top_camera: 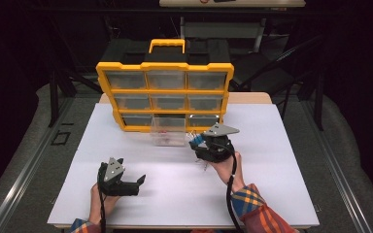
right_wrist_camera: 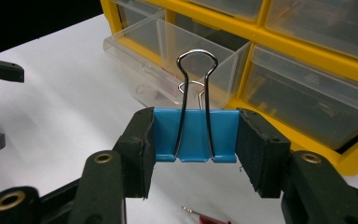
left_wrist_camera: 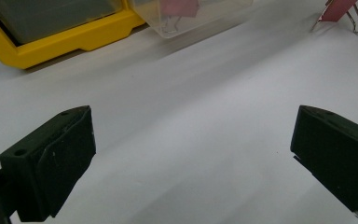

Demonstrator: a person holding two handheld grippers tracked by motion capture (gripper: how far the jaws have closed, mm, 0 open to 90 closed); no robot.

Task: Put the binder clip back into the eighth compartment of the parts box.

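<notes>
1. On the white table, toward 7 o'clock in the high view, the left gripper is lying low in the person's left hand, its jaws standing wide apart with nothing between them and aiming toward 3 o'clock.
2. At about 5 o'clock from the yellow organizer, the right hand is holding the right gripper with its grey plate on top and its jaws aiming toward 10 o'clock, at the pulled-out drawer.
3. Between those jaws, in the right gripper view, a blue binder clip is being clamped by its two ends, its wire handles standing up toward 12 o'clock.
4. Out of the organizer's bottom row, the clear drawer is sitting pulled out at the middle; something pink is lying inside it, which the left gripper view shows as a pink clip.
5. At 1 o'clock in the left gripper view, another pink binder clip is resting on the table.
6. At 6 o'clock in the right gripper view, a small red item is lying on the table, too cut off to identify.
</notes>
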